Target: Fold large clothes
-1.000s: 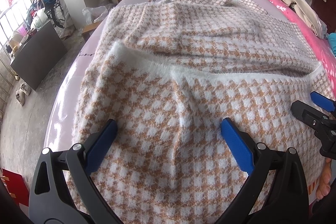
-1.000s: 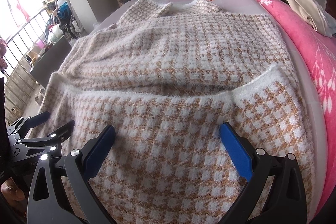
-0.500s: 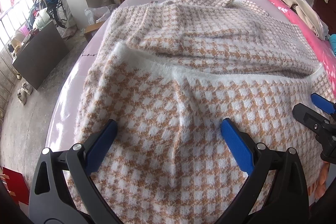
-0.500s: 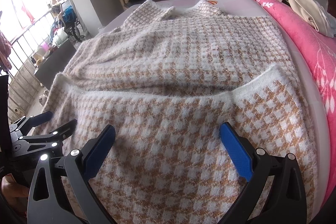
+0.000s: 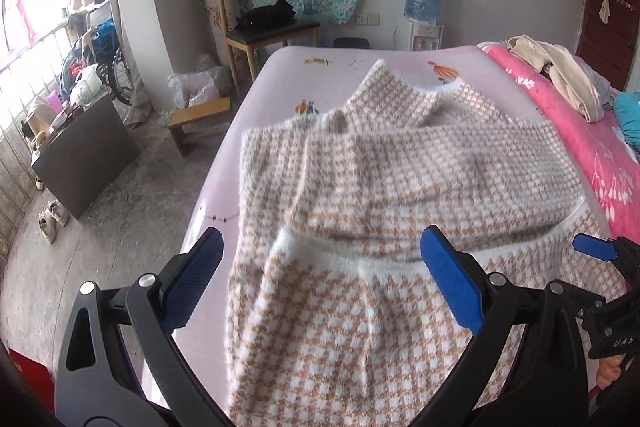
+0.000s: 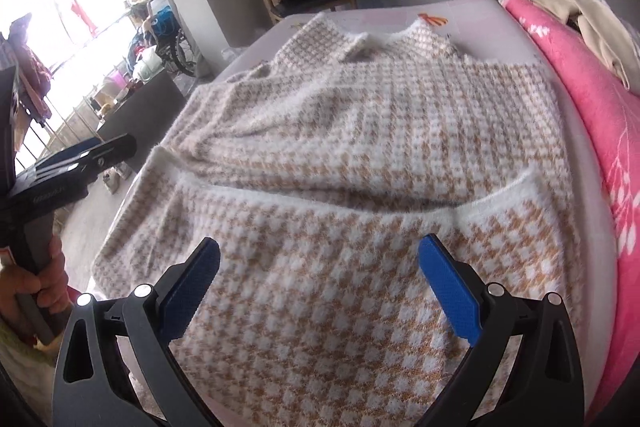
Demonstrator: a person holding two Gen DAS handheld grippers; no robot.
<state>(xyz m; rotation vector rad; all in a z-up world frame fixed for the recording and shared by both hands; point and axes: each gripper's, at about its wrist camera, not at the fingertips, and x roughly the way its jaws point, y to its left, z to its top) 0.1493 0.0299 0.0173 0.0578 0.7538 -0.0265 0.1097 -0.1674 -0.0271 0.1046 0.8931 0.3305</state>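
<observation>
- While the fuzzy tan-and-white houndstooth knitted sweater (image 5: 400, 195) lies spread on the pale lilac bed (image 5: 280, 75), both tools hang above its near part, neither touching the cloth.
- Its collar points to the far end of the bed; both sleeves look folded across the body, and the white-trimmed hem (image 6: 360, 203) has been brought up over the lower part, leaving a loose ridge.
- On the left, the black gripper with blue pads (image 5: 320, 279) stands wide apart and empty, over the sweater's left edge.
- On the right, the matching gripper (image 6: 320, 279) is likewise spread wide, holding nothing, over the folded hem panel.
- A person's hand (image 6: 36, 283) shows at the frame edge, clasping the left tool's handle.
- The step in hand looks like a pause between folds, with the first fold up from the hem laid down.
- Next, I judge, each gripper must come down on a near corner of the doubled layer, pinch both thicknesses, and carry them toward the collar.
- A pink flowered blanket (image 6: 592, 115) lies along the right side, clear of the work.
</observation>
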